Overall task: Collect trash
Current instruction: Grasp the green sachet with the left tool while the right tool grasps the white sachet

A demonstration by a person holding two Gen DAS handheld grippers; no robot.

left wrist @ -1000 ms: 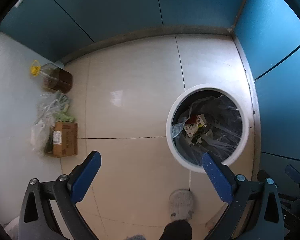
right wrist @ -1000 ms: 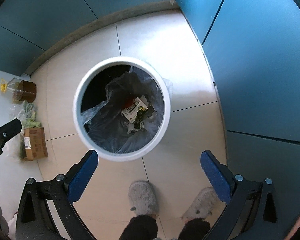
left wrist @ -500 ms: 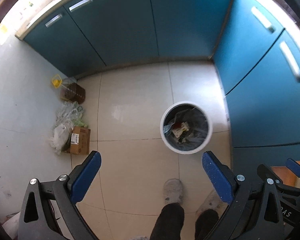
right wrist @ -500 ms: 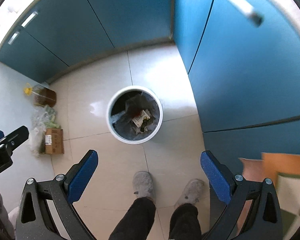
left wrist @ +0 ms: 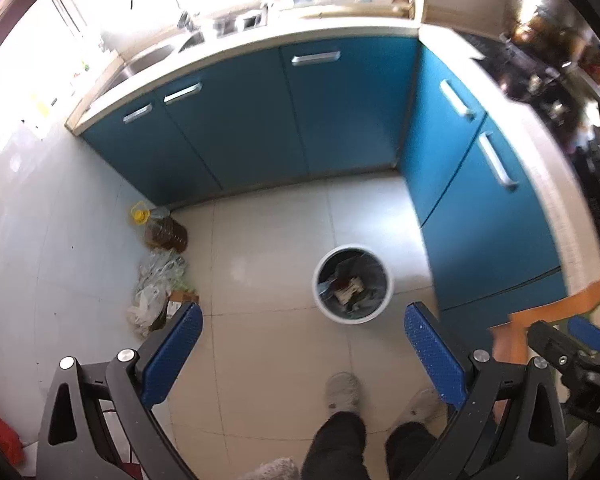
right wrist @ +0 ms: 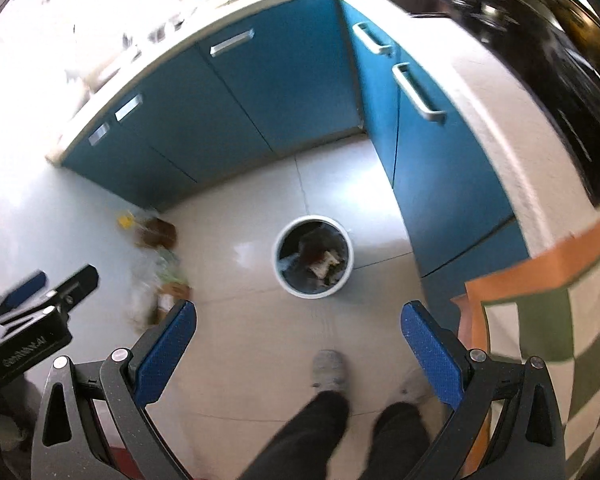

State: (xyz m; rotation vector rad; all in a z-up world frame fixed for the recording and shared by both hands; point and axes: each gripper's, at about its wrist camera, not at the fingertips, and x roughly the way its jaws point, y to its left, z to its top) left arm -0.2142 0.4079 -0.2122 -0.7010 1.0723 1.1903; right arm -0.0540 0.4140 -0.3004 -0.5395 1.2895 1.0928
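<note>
White bin (left wrist: 352,284), lined, holding trash, on the tile floor (left wrist: 267,240). Left tongs (left wrist: 302,344) and right tongs (right wrist: 297,334): both spread wide, empty, held above the floor.

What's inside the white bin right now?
The white bin holds a dark plastic liner with a printed carton or wrapper and something reddish on top. Whatever lies under that layer is covered.
</note>
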